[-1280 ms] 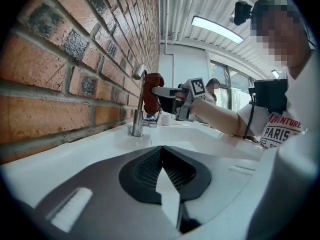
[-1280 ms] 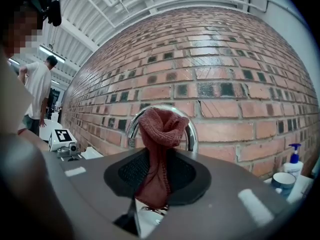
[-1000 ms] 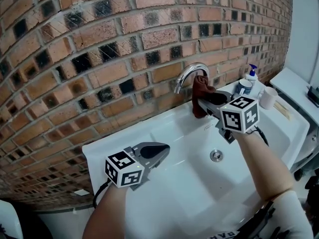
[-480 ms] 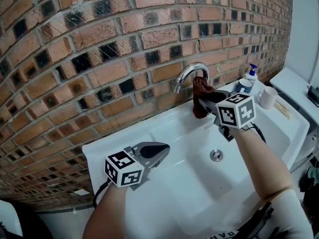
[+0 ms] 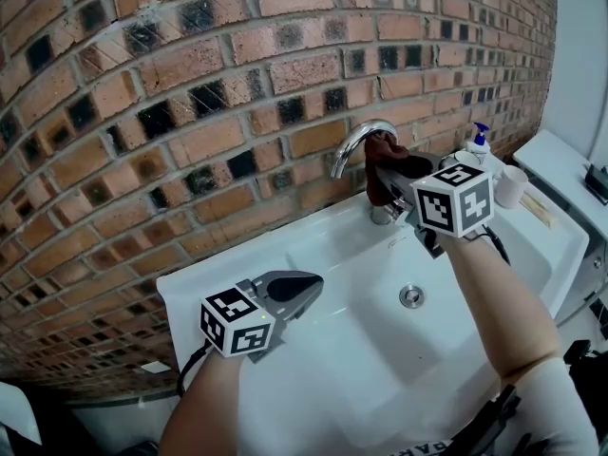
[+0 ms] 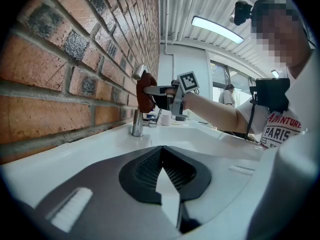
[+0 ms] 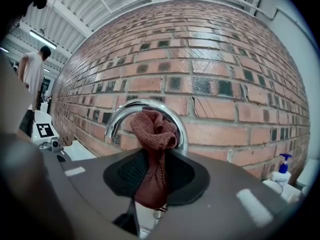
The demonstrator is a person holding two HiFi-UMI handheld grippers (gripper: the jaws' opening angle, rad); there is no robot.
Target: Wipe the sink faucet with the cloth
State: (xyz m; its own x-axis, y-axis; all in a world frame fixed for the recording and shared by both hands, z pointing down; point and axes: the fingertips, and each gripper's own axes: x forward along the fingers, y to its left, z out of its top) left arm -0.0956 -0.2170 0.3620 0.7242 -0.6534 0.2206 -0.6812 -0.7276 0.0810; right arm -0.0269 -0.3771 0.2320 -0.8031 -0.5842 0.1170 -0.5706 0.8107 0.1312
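The right tool (image 5: 384,180), in the upper right of the head view, had its 2 jaws closed tight on a rust-brown knitted cloth (image 5: 378,173). In the right gripper view the right tool (image 7: 154,160) pinched the cloth (image 7: 152,134) at the frame's centre. A bunched wad rose above the jaw tips and a narrow tail hung down between the dark pads. The wad sat against the arch of the curved chrome sink faucet (image 7: 118,118), touching the metal near the top of the bend. In the head view the faucet (image 5: 353,141) rose from the back rim of the white ceramic sink (image 5: 313,255), in front of the red and dark brick wall (image 5: 190,84).

The left tool (image 5: 296,289), in the lower left of the head view, was over the sink's left front corner, well apart from the faucet. In the left gripper view the left tool (image 6: 161,170) had its 2 jaws brought together at the tips, with nothing between them.

A round metal drain (image 5: 410,297) showed in the basin right of centre. At the right edge, beside the faucet, stood a small pump bottle with a blue top (image 5: 480,141) and a white cup (image 5: 511,186).
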